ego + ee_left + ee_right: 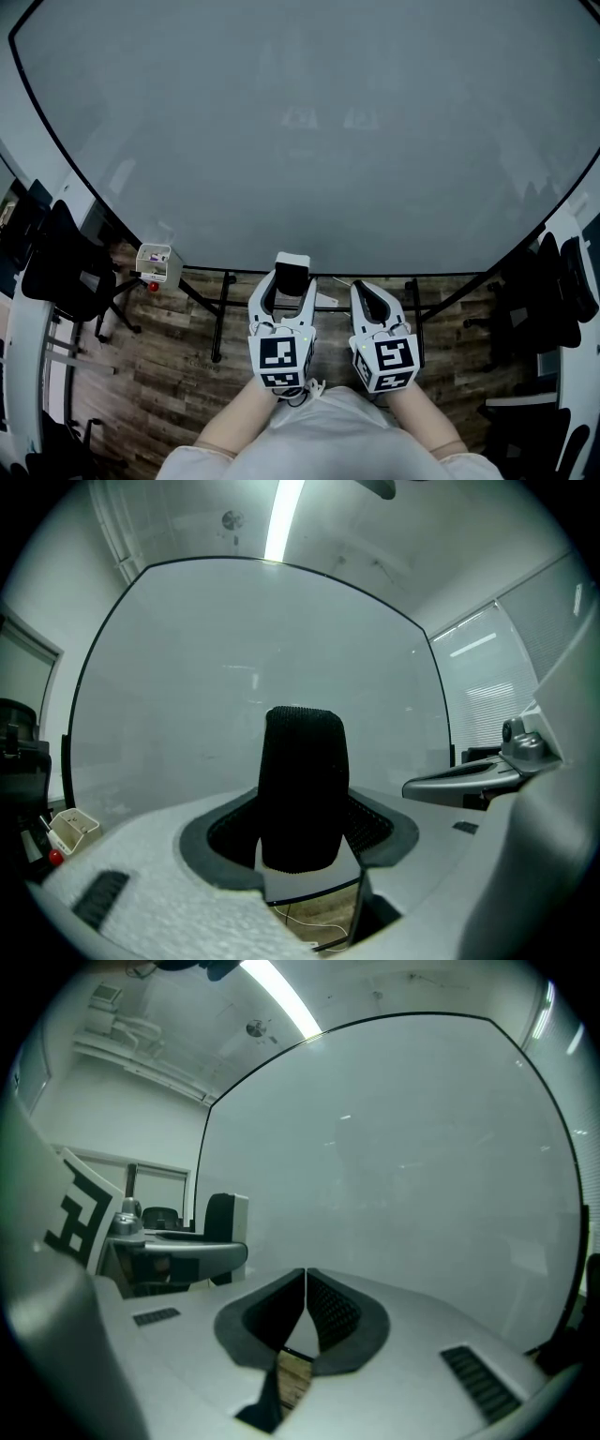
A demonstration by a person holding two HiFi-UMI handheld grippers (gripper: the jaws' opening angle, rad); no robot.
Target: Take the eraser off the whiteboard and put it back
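A big whiteboard [309, 131] fills the view ahead. The eraser [292, 266], black felt with a white back, sits between the jaws of my left gripper [292, 281], level with the board's lower edge. In the left gripper view the eraser [302, 780] stands upright and fills the gap, with both pads closed on its sides. I cannot tell whether it touches the board. My right gripper [367, 292] hangs just right of it, its jaws shut with nothing between them [306, 1297]. The right gripper view shows the eraser [223, 1232] off to the left.
A small white basket [157, 264] with a red item hangs at the board's lower left. The board's black stand legs [220, 319] rest on the wooden floor below. Black office chairs stand at the left [66, 272] and right [553, 281].
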